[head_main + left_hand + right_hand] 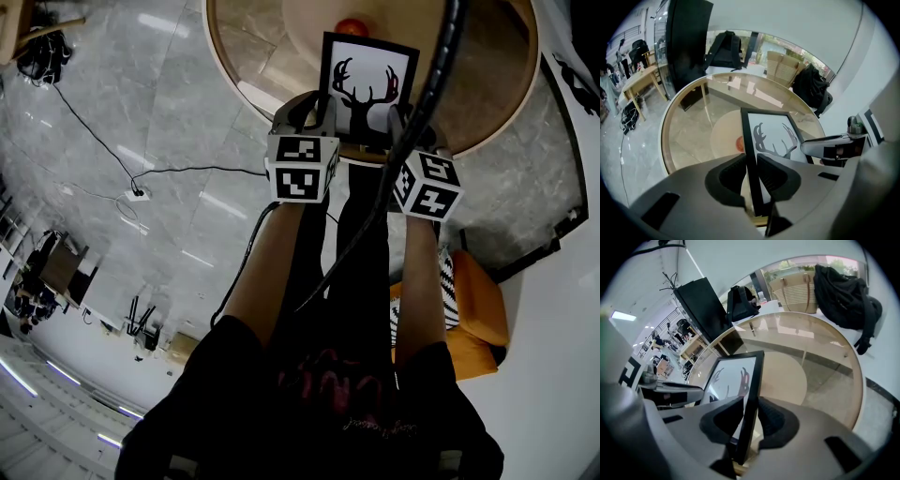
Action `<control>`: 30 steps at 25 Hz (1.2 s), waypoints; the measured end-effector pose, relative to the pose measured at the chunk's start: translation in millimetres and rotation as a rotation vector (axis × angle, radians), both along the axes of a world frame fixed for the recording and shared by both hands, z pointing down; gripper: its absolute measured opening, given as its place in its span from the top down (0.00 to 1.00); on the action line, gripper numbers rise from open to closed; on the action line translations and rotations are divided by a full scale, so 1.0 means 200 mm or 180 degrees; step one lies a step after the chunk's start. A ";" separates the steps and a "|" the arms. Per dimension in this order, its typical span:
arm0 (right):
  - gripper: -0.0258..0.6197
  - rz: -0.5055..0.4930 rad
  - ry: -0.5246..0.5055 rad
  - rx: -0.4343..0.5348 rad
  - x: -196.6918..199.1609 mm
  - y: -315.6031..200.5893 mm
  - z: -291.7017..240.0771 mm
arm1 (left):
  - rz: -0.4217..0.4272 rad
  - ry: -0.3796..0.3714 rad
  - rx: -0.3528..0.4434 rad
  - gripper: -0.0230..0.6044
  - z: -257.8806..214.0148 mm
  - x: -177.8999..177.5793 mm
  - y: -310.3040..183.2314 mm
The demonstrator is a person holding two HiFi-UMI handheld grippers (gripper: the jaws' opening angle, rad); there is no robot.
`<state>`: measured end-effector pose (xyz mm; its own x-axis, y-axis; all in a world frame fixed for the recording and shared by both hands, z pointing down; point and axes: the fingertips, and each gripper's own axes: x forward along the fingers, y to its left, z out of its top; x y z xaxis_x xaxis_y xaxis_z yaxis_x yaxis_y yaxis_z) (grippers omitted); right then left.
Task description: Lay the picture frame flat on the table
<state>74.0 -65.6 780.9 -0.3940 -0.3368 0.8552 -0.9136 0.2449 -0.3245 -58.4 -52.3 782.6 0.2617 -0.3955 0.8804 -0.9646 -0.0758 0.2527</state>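
The picture frame (367, 80), black-edged with a deer-antler print, stands upright near the close rim of the round glass table (267, 52). My left gripper (314, 120) is shut on the frame's left edge, and my right gripper (403, 122) is shut on its right edge. In the left gripper view the frame (771, 138) rises edge-on between the dark pads of the left gripper (751, 171). In the right gripper view the frame (733, 378) rises the same way through the right gripper (750, 416). The frame's bottom rests by the wooden rim.
A small red round object (352, 26) lies on the table just behind the frame. Black bags (843, 287) and a woven tote (797, 289) sit past the table's far side. A power strip (138, 195) with a cable lies on the floor. An orange seat (478, 309) stands at my right.
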 end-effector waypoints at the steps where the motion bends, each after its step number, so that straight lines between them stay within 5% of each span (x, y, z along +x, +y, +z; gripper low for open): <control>1: 0.82 -0.0016 0.0012 0.0011 0.00 0.00 0.00 | 0.0002 0.0002 0.0007 0.85 0.00 0.00 0.00; 20: 0.79 0.0136 -0.0001 0.0313 0.06 -0.06 -0.23 | 0.0091 -0.0113 0.0357 0.87 -0.22 -0.05 -0.06; 30: 0.92 0.0006 -0.0050 0.0632 -0.01 -0.07 -0.51 | 0.0184 0.0009 0.0657 0.95 -0.48 -0.02 -0.08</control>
